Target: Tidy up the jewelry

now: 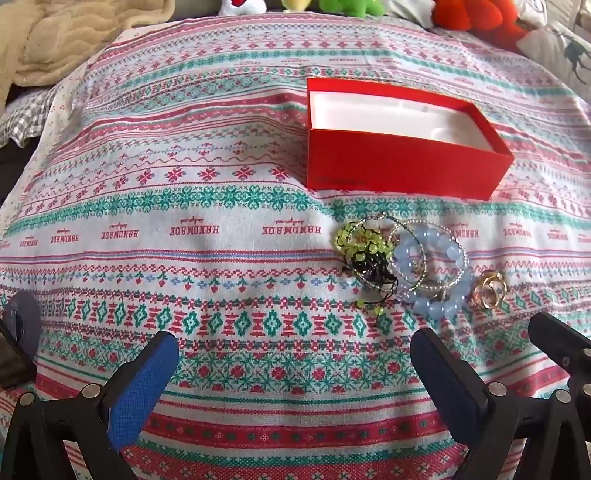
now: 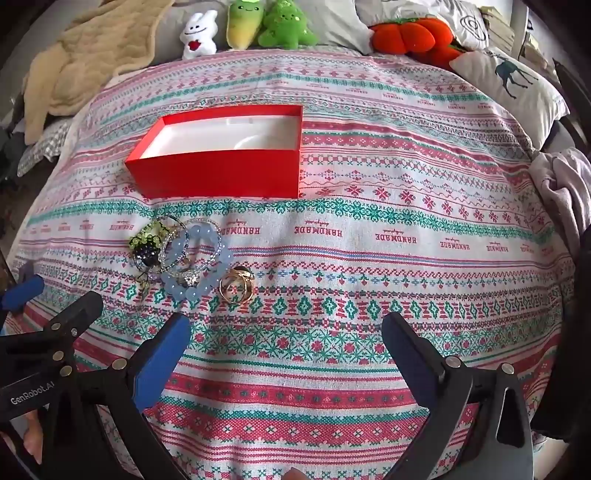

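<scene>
The left gripper [image 1: 293,363] sits nearest the lens in the left wrist view, its blue-padded jaws spread wide with nothing between them but patterned cloth [image 1: 221,229]. The right gripper [image 2: 286,350] hangs the same way in its own view, jaws wide apart and empty, angled down at the cloth; the two tools are side by side, each showing at the edge of the other's view. The cloth, banded in red, green and white with "HANDMADE" woven across it, covers a bed. Just beyond the jaws lies the jewelry in a small tangle: a yellow-green bead bracelet [image 1: 356,240] with black cord, thin silver bangles [image 1: 424,254] overlapping it, and a pale blue bead bracelet [image 1: 436,280] laid through them. Gold rings [image 1: 489,290] lie just beside the blue beads, apart from the tangle. Behind the pile stands an open red box [image 1: 399,171] with a white lining, nothing visible inside it. No object lies between either gripper and the jewelry, or between the jewelry and the box. Along the far edge of the bed sit plush toys: a white one [image 2: 197,33], a yellow-green one [image 2: 242,24], a green one [image 2: 286,26] and an orange one [image 2: 413,35]. A beige blanket [image 2: 92,55] is bunched at far left, a deer-print pillow [image 2: 509,83] at far right.
</scene>
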A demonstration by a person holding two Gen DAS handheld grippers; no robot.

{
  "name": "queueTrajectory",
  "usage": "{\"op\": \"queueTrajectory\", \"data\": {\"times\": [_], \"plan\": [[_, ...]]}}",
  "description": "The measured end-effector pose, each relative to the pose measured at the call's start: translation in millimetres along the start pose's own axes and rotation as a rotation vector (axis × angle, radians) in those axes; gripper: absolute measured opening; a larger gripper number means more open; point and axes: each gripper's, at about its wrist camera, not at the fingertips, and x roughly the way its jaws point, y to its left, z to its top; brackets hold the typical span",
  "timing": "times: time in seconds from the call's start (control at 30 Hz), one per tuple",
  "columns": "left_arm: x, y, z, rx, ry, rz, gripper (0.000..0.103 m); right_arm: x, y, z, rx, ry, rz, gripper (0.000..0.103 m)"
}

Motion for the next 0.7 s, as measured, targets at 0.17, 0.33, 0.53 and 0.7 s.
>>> {"op": "queueTrajectory", "data": {"times": [0.17, 0.33, 0.53, 0.7], "plan": [[1.6, -0.8, -1.5, 0.000, 0.001, -0.001, 0.103, -0.1, -0.3, 0.2, -0.003, -0.002, 0.000, 0.103], [1.9, -0.8, -1.7, 0.001, 0.001, 0.001, 0.103, -0.2, -1.4, -1.5, -0.004, -0.001, 0.000, 0.103], [2.3, -1.0, -2.8, 0.001, 0.001, 0.000, 0.103, 0.0, -0.8, -0.4, -0.001, 0.000, -0.002, 0.103], [2.5, -1.0, -2.8, 0.001, 0.002, 0.000, 0.103, -2.1, -1.7, -0.3, -0.005, -0.001, -0.003, 0.103]]}}
